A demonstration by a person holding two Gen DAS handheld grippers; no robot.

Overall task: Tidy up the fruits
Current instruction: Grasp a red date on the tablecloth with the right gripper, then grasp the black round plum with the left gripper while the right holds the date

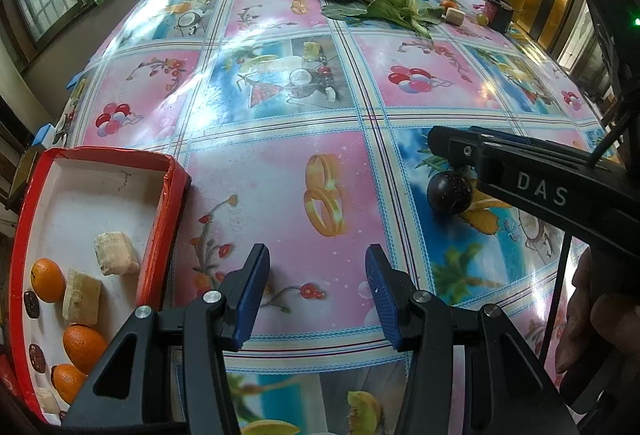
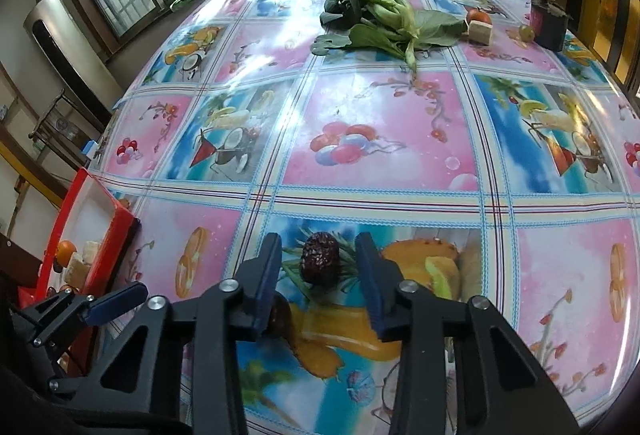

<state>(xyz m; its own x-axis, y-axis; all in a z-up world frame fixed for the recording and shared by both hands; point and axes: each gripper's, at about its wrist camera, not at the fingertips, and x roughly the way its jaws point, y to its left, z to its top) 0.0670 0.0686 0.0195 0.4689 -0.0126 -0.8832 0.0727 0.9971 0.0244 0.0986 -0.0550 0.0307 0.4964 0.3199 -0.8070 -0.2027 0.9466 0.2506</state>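
Observation:
A dark, wrinkled, plum-like fruit [image 2: 319, 261] lies on the patterned tablecloth between the fingers of my right gripper [image 2: 320, 249], which is open and not touching it. From the left wrist view the same fruit [image 1: 448, 193] sits just under the right gripper [image 1: 452, 151]. My left gripper [image 1: 318, 275] is open and empty over the cloth, beside the red tray [image 1: 160, 227]. The tray holds oranges [image 1: 48, 279], pale banana chunks [image 1: 116, 253] and small dark dates [image 1: 31, 304].
At the far side of the table lie leafy greens [image 2: 380, 15], an orange [image 2: 478, 15], a pale cut chunk [image 2: 480, 31], a small green fruit [image 2: 526, 32] and a dark jar [image 2: 550, 23]. A hand [image 1: 592, 335] holds the right gripper. Windows line the back wall.

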